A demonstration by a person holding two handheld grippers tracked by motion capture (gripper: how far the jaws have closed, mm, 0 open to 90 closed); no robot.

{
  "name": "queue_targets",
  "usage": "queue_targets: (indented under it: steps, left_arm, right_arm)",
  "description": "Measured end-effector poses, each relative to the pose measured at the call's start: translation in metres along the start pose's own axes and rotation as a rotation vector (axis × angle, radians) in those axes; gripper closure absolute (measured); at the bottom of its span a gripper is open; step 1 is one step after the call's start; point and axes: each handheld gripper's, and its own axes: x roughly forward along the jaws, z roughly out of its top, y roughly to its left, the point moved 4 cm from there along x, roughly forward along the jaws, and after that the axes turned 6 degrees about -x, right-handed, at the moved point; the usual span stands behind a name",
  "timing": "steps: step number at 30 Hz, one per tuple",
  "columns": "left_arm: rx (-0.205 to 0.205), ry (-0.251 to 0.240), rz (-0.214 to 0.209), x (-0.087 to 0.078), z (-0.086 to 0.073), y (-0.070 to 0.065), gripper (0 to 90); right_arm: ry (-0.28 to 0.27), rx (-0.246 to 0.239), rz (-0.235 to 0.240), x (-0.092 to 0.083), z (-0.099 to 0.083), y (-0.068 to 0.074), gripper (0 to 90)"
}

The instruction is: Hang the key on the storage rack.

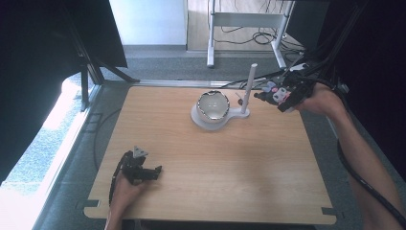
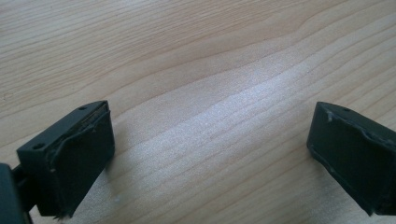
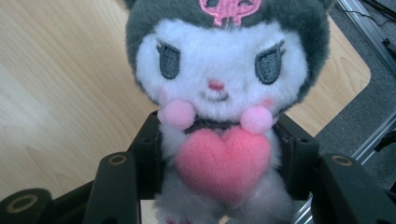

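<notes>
A small plush toy with a white face, dark grey hood and pink heart sits between the jaws of my right gripper, which is shut on its body. In the high view the right gripper holds the plush toy in the air near the table's far right edge, just right of a white upright peg. My left gripper rests low at the table's near left, open. Its black fingers stand wide apart over bare wood.
A white stand base at the table's far middle carries a shiny bowl and the peg. The wooden table stretches between the two grippers. Dark curtains flank both sides; a desk frame and cables lie beyond.
</notes>
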Motion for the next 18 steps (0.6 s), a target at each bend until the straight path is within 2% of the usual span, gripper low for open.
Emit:
queue_targets:
  steps: [18]
  left_arm:
    - [0.000, 0.000, -0.001, 0.000, 0.000, 0.000, 0.6]
  right_arm:
    - [-0.022, 0.016, -0.033, 0.004, 0.018, -0.031, 45.7]
